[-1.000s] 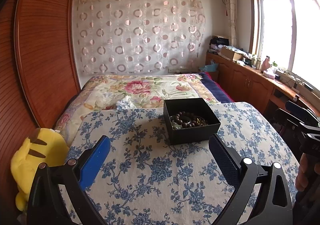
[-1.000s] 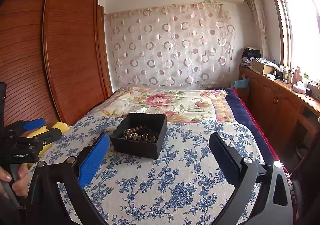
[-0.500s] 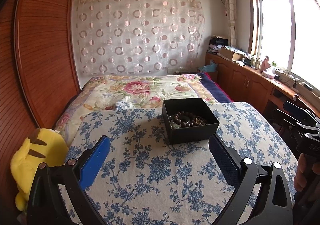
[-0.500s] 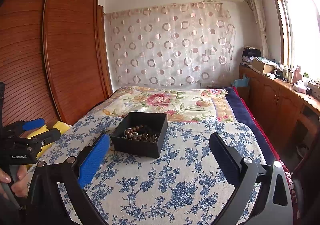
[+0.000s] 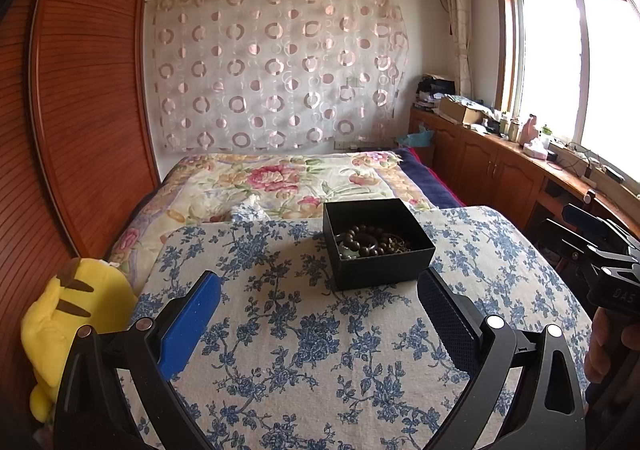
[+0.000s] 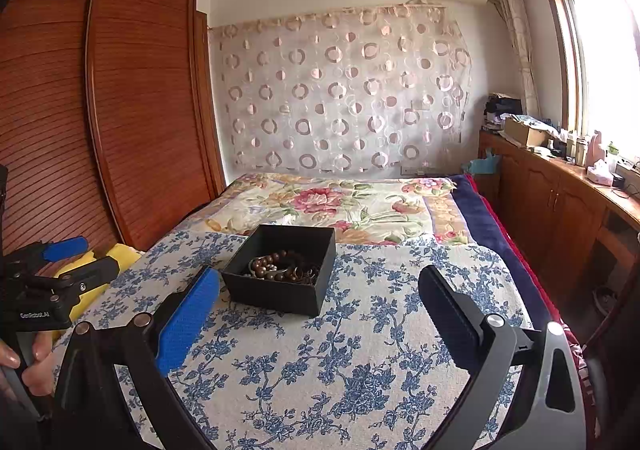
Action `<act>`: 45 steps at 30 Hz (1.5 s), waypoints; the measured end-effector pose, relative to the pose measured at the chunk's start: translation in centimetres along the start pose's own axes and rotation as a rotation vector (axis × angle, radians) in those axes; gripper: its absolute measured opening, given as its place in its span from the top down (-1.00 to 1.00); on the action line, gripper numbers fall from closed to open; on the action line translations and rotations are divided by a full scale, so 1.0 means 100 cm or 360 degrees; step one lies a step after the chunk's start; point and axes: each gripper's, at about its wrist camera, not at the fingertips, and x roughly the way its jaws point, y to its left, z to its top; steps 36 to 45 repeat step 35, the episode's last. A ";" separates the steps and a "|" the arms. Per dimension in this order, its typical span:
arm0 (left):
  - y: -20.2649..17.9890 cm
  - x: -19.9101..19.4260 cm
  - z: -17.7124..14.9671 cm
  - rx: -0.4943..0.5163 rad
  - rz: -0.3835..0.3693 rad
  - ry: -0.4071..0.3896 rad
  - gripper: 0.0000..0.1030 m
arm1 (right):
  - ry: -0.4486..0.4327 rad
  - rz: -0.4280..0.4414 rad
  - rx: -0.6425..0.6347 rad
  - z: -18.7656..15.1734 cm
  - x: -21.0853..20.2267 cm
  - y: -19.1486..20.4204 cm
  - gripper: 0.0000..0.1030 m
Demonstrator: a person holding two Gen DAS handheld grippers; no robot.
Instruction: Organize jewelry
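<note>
The left gripper [image 5: 318, 292] is wide open, with nothing between its two blue, bumpy pads. The right gripper [image 6: 318, 290] is wide open too, and empty. Both hang low over the near end of the bed. A hand [image 6: 30, 364] holds the left gripper's black handle.

Under them lies a rough white cloth [image 5: 304, 362] with blue flowers. It covers the near half of the bed.

A black box [image 5: 378, 240] sits on the cloth near its far edge, a bit right of the middle. It is square, made of card, and has no lid. Inside are jewelry pieces: a bracelet of round brown beads [image 5: 366, 240] and some thin tangled bits, too small to tell.

A soft yellow plush toy [image 5: 72, 326] is squeezed at the bed's left edge, against the ribbed wooden wardrobe [image 5: 88, 98].

Past the cloth is a smooth flowered quilt [image 5: 288, 180]. Behind it hangs a thin curtain with circles [image 5: 276, 74].

Since a second ago, almost nothing has changed; the box sits a tiny bit more to the left in the left view.
</note>
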 end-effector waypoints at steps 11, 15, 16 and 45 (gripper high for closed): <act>-0.001 -0.003 0.001 0.0000 0.0002 -0.0010 -0.85 | 0.0000 0.0003 0.0000 -0.004 0.003 0.002 -0.95; -0.003 -0.007 0.004 0.0000 0.0003 -0.0017 -0.85 | -0.0002 0.0005 0.0001 -0.004 0.004 0.002 -0.95; -0.003 -0.007 0.004 -0.0001 0.0003 -0.0019 -0.85 | 0.0000 0.0005 0.0001 -0.003 0.003 0.002 -0.95; -0.003 -0.008 0.005 -0.0003 -0.0002 -0.0021 -0.85 | -0.0001 0.0004 0.0003 -0.004 0.004 0.002 -0.95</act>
